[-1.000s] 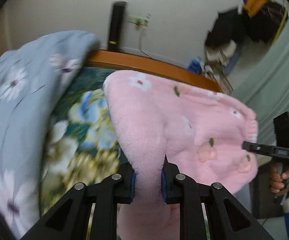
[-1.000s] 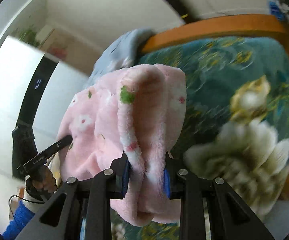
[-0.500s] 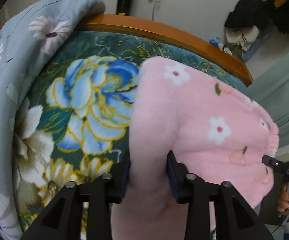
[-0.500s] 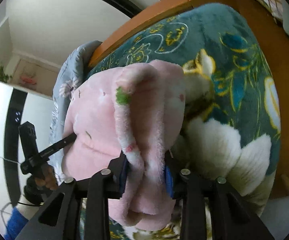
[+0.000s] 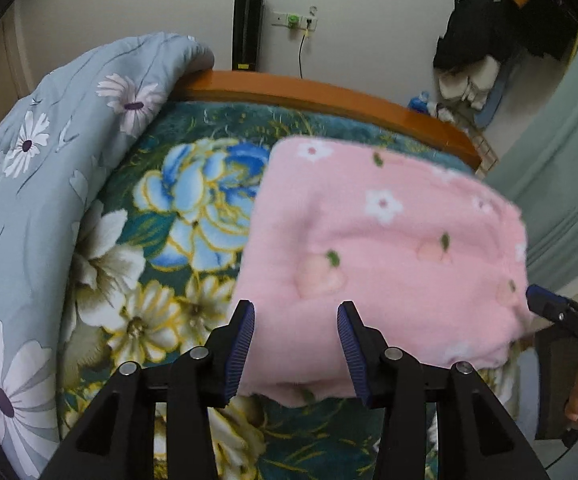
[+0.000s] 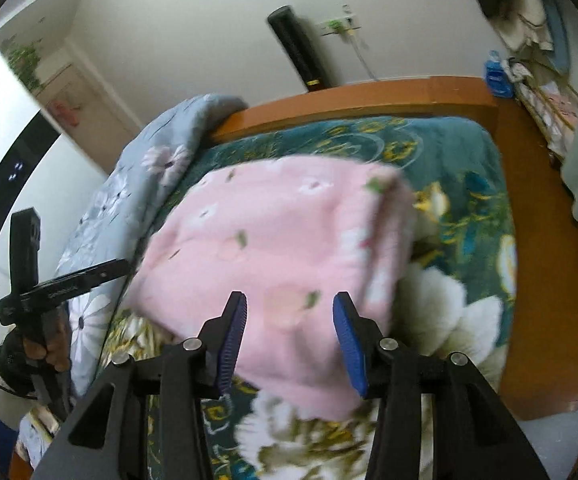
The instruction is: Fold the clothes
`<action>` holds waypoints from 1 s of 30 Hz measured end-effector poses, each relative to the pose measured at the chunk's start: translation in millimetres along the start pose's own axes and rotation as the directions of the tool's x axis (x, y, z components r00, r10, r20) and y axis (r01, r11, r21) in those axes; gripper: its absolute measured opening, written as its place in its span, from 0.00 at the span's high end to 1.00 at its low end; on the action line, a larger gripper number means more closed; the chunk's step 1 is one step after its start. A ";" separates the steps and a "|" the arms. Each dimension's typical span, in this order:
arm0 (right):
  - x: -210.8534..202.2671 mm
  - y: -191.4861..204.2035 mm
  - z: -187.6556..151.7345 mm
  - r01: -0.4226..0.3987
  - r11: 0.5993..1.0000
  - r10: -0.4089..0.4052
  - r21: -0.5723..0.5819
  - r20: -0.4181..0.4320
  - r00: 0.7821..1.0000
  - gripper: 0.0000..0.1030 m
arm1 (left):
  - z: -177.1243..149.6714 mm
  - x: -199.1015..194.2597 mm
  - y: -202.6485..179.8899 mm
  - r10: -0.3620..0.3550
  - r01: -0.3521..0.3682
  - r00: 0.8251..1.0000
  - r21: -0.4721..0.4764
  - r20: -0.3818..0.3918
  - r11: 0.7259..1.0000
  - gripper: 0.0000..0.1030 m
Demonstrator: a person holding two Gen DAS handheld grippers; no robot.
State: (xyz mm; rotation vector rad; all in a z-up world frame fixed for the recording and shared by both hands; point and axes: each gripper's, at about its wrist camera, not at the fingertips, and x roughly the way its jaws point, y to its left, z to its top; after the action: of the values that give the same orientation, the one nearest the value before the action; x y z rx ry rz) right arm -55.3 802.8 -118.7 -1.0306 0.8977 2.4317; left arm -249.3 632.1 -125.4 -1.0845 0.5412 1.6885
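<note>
Folded pink garment [image 5: 381, 248] lies on bed [image 5: 193, 200], just ahead of both grippers. Left gripper [image 5: 296, 344] released. Right gripper [image 6: 289, 336] jaws opening, pads clear of cloth. Long axis runs left-right.

Home bedroom: wooden bed frame [image 5: 329, 96], floral blanket [image 5: 193, 216], quilt [image 5: 49, 168].

We see the folded garment [image 5: 385, 248] lying on the bed's blanket [image 5: 193, 208], near the bed's right side. To its left, a quilt [image 5: 37, 184] is heaped along the bed's left edge. Behind both runs the footboard [image 5: 329, 98], with a wall socket [image 5: 293, 20] beyond it. Our left tool [image 5: 296, 330] sits before the garment's near edge, our right tool [image 6: 289, 320] likewise.
</note>
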 end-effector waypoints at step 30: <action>22.4 9.8 -81.9 0.243 0.970 -0.243 0.022 -0.032 0.970 0.38 | -95.8 22.7 -28.2 0.133 -0.133 0.991 0.003 0.019 0.991 0.25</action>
State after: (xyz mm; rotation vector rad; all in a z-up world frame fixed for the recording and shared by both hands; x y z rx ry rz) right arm -33.5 742.2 -174.9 -1.0995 0.7606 2.2018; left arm -186.9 580.7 -188.2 -1.0484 0.6166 1.8105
